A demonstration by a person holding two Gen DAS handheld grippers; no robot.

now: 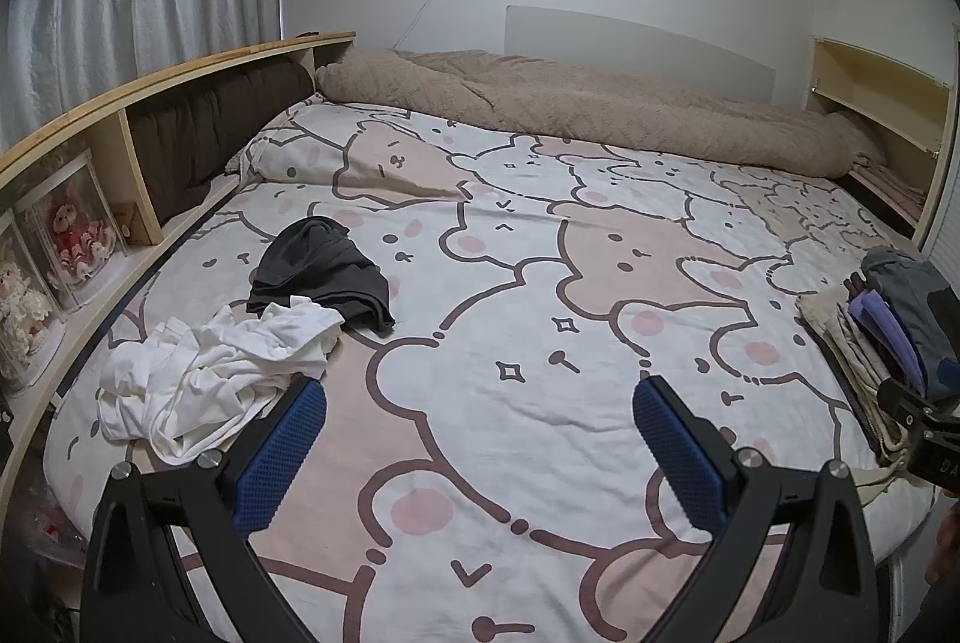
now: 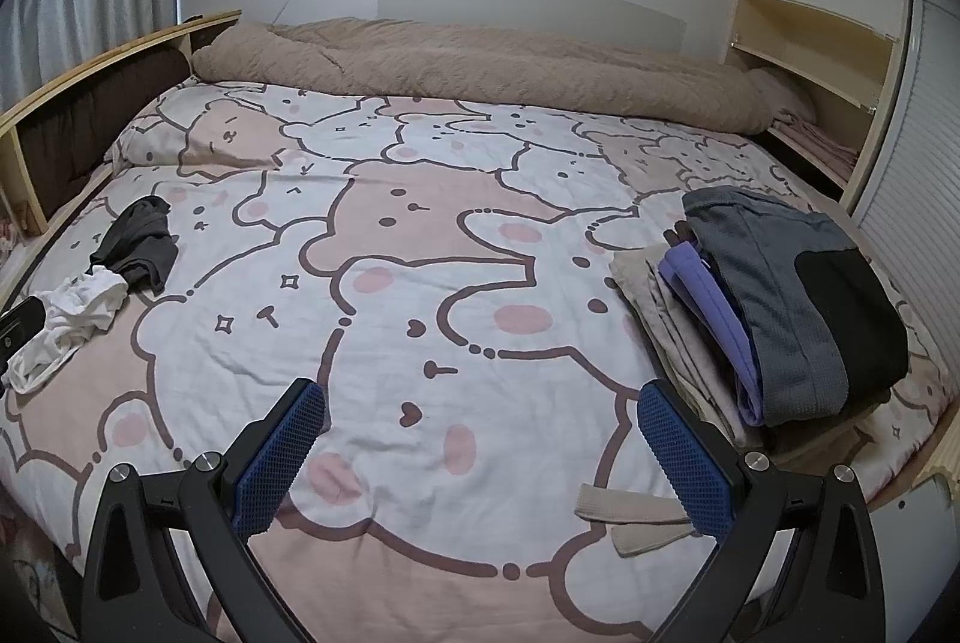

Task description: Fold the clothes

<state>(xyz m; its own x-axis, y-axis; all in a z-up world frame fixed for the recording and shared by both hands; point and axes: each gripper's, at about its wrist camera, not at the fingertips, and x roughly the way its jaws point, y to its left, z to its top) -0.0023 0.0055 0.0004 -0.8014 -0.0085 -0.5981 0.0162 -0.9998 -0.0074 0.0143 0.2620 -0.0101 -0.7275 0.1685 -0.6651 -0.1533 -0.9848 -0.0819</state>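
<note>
1. Fingers [image 1: 282, 457] on the left gripper [image 1: 480, 439] are spread wide with nothing held; same goes for the right gripper [image 2: 483, 442], blue pads [image 2: 690, 463] apart over the bed.
2. Two unfolded pieces are seen at the left of the frame: a crumpled white garment [image 1: 210, 379] touching a dark grey garment [image 1: 327, 274] just above it.
3. At the right edge, a folded stack [image 2: 774, 319] is piled up, grey on top, purple and beige underneath.
4. Everything is laid on a bear-print bedsheet [image 2: 420, 283].
5. A tan blanket [image 1: 570, 108] is bunched along the top of the bed.
</note>
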